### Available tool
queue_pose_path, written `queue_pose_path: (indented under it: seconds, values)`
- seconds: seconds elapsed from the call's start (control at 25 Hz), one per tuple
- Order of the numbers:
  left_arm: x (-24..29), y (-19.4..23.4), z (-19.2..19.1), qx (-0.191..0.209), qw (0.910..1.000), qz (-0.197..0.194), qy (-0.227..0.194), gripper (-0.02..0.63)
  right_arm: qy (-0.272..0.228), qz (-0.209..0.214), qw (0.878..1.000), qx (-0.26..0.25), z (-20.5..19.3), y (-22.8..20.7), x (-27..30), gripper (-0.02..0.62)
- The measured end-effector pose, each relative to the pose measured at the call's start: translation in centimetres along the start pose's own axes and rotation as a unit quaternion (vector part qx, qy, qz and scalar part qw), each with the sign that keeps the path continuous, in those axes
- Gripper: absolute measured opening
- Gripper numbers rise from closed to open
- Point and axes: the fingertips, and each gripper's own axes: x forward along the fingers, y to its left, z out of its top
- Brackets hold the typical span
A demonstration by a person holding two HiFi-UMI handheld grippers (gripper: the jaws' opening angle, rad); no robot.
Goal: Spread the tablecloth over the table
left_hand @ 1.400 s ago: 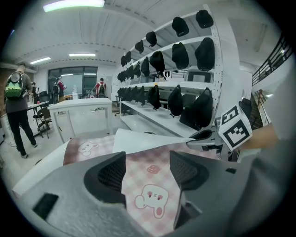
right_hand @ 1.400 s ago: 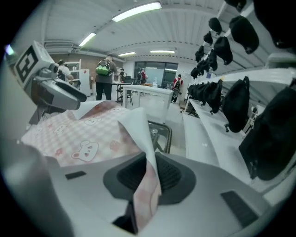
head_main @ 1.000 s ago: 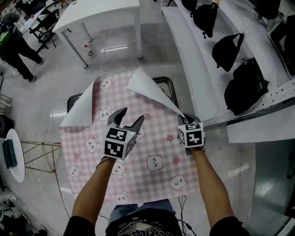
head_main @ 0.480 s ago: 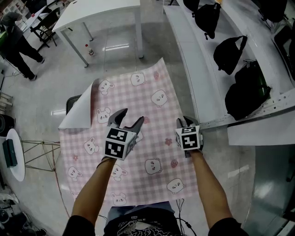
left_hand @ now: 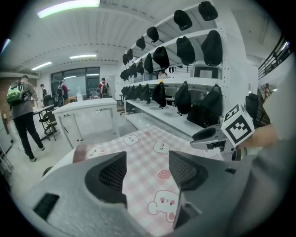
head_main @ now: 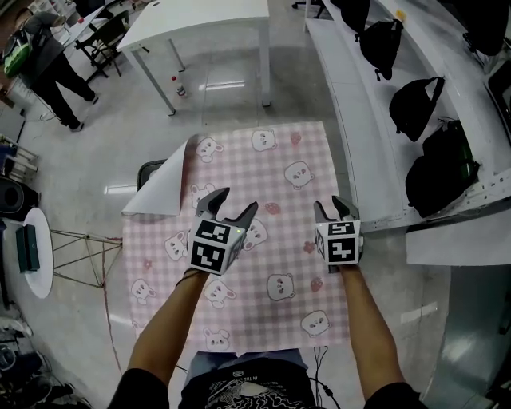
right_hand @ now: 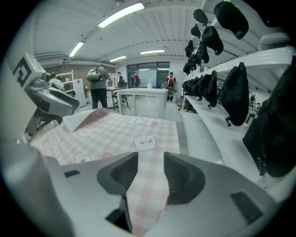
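The pink checked tablecloth (head_main: 271,176) with bear pictures covers the small table below me. Its far right corner lies flat. Its far left corner (head_main: 160,188) is folded back and shows the white underside. My left gripper (head_main: 234,201) hovers open over the cloth's middle with nothing between its jaws (left_hand: 147,172). My right gripper (head_main: 332,204) is at the cloth's right edge. Its jaws are opening, and a strip of the tablecloth (right_hand: 145,185) lies loosely between them. The folded corner (right_hand: 92,118) also shows in the right gripper view.
A white bench (head_main: 351,120) with black bags (head_main: 415,104) runs along the right, close to the cloth's edge. Beyond stand a white table (head_main: 207,20), a bottle (head_main: 177,86) on the floor and a person with a backpack (head_main: 48,56). A small round table (head_main: 32,256) sits left.
The far right corner, folded back a second ago, has swung out and now lies flat. The far left corner stays folded. Both grippers kept roughly their places over the cloth.
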Motion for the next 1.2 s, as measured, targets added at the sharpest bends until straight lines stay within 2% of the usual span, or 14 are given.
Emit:
queue_pose_path:
  seconds: [0.4, 0.64, 0.96, 1.2]
  values:
    - [-7.5, 7.7, -2.0, 0.005, 0.9988, 0.047, -0.012, 0.287, -0.04, 0.034, 0.998, 0.017, 3.9, 9.1, -2.1, 0.178]
    - [-12.6, 12.7, -3.9, 0.026, 0.9985, 0.049, -0.005, 0.287, -0.048, 0.032, 0.998, 0.01, 6.2, 15.7, -4.5, 0.178]
    - [-16.3, 20.2, -10.1, 0.11, 0.9933, 0.027, 0.026, 0.288, -0.049, 0.02, 0.999, 0.012, 6.8, 25.3, -4.5, 0.178]
    - [-14.8, 24.6, -13.2, 0.21, 0.976, 0.008, 0.058, 0.296, -0.046, 0.012, 0.999, 0.004, 7.8, 29.0, -2.4, 0.178]
